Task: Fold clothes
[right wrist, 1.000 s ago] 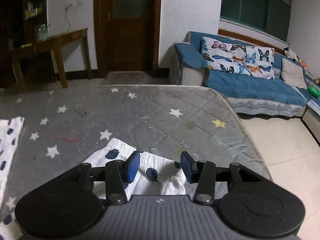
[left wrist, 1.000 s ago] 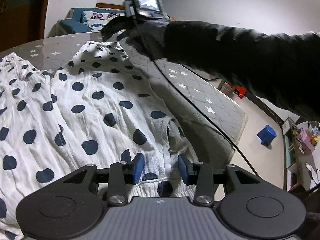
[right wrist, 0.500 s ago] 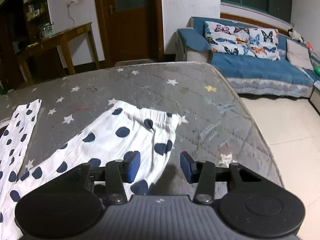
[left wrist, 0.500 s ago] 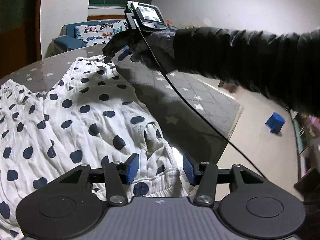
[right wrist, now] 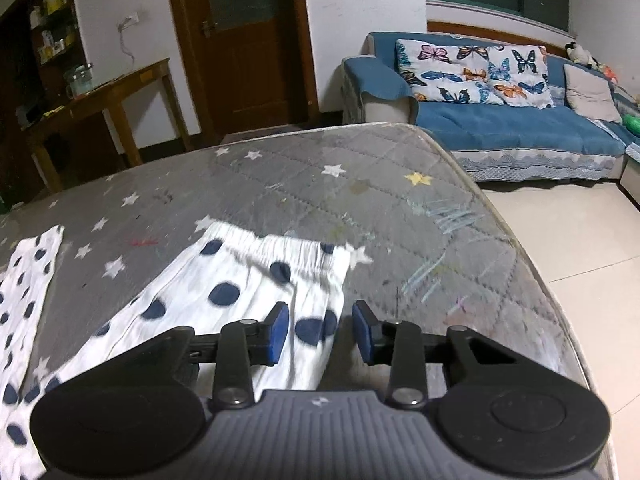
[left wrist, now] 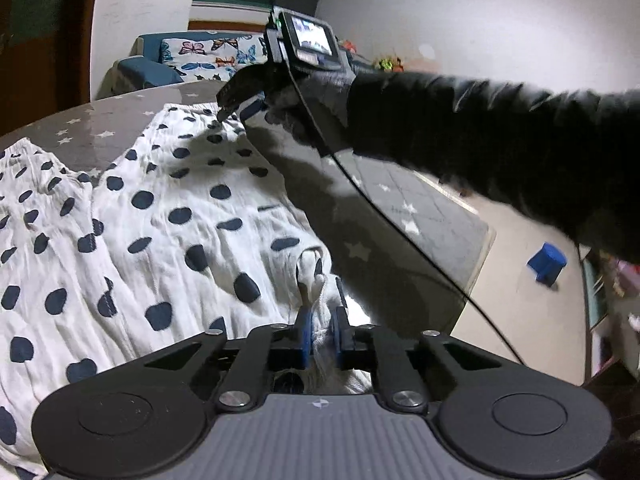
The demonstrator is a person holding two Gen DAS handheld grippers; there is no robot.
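White trousers with navy dots point(left wrist: 160, 216) lie spread on a grey star-patterned mattress point(left wrist: 400, 216). My left gripper point(left wrist: 320, 330) is shut on a bunched fold at the trousers' near edge. In the left wrist view my right gripper point(left wrist: 236, 102) hovers over the far trouser-leg cuff, held by a black-sleeved arm. In the right wrist view my right gripper point(right wrist: 318, 330) is open, its blue pads either side of the cuff's right edge point(right wrist: 280, 272), just above the cloth. A second leg point(right wrist: 24, 272) lies at the left.
The mattress edge point(right wrist: 520, 248) drops to a tiled floor at the right. A blue sofa point(right wrist: 500, 128) with a butterfly cushion stands behind, a wooden table point(right wrist: 112, 92) and door at back left. A blue stool point(left wrist: 548, 266) sits on the floor.
My left gripper has closed on the trousers' near edge, bunching it up. My right gripper stayed open and shifted over the cuff's right edge.
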